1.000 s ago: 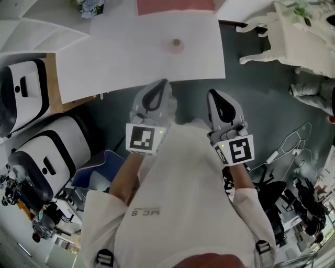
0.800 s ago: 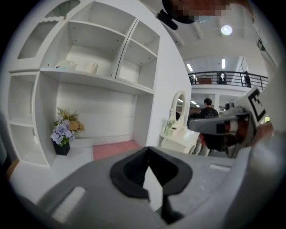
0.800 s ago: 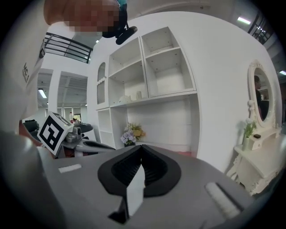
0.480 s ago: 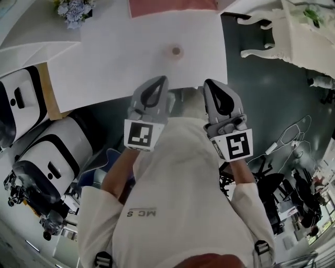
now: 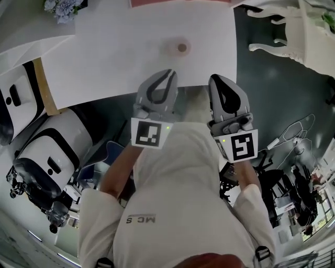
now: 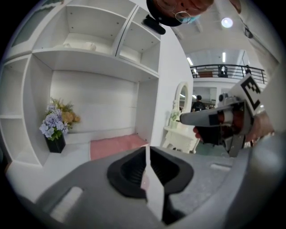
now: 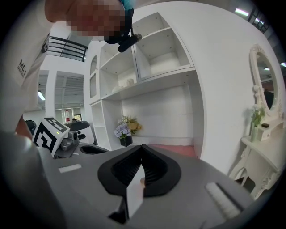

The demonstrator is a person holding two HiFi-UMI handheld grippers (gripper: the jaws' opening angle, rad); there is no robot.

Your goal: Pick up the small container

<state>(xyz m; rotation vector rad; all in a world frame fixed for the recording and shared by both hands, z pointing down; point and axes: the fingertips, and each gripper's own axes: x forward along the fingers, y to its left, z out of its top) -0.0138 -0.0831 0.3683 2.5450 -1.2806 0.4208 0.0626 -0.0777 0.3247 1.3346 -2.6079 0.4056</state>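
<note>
The small container (image 5: 181, 47) is a pale pink round pot with a brown centre, standing on the white table (image 5: 104, 57) toward its far side. Both grippers are held side by side at the table's near edge, short of the container. My left gripper (image 5: 168, 74) points at the table; its jaws meet at the tips and are starting to open, with nothing between them (image 6: 146, 147). My right gripper (image 5: 215, 79) is shut and empty (image 7: 142, 147). The container is hidden from both gripper views.
A pink mat (image 5: 178, 2) lies at the table's far edge, and a vase of flowers (image 5: 60, 8) stands at the far left. White shelves (image 6: 89, 53) rise behind. A white dressing table (image 5: 293, 31) stands right; white-and-black machines (image 5: 47, 152) stand left.
Both grippers have moved forward, and their tips now reach the table's near edge. The container lies closer ahead of them. Neither gripper has taken hold of anything.
</note>
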